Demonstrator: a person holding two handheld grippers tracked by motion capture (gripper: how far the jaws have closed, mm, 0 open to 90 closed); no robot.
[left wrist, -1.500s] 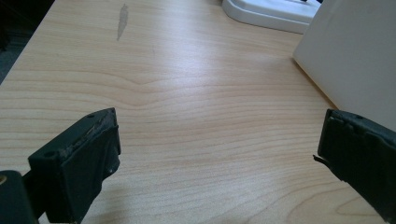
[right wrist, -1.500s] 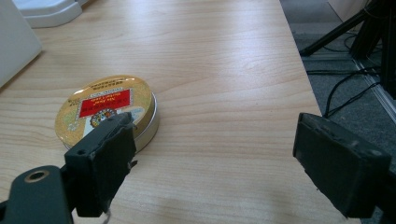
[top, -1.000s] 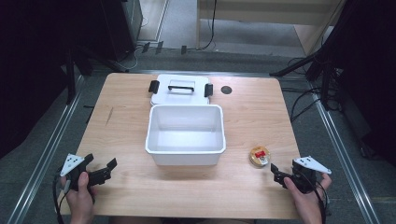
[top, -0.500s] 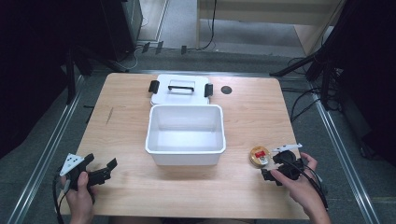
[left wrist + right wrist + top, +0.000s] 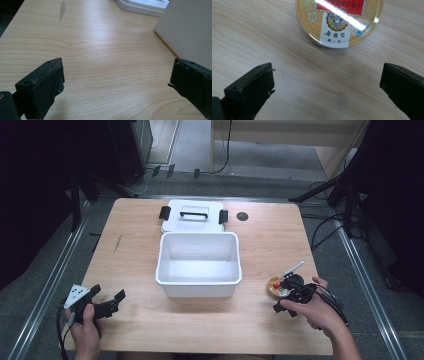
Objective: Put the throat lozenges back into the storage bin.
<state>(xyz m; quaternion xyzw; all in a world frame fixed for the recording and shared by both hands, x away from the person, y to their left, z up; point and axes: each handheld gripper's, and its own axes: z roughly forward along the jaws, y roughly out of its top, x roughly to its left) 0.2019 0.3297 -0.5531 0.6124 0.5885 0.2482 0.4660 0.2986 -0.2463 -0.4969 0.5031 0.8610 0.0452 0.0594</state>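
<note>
A lab-like recording space: a wooden table [image 5: 150,220] ringed by dark stands [image 5: 345,190], floor cables [image 5: 325,227] and metal rails [image 5: 45,290].

The right gripper [image 5: 285,301] has swung in from the table's edge and tipped downward over the round tin [image 5: 339,21], which now lies just ahead of its wide-apart jaws, not yet between them.
</note>
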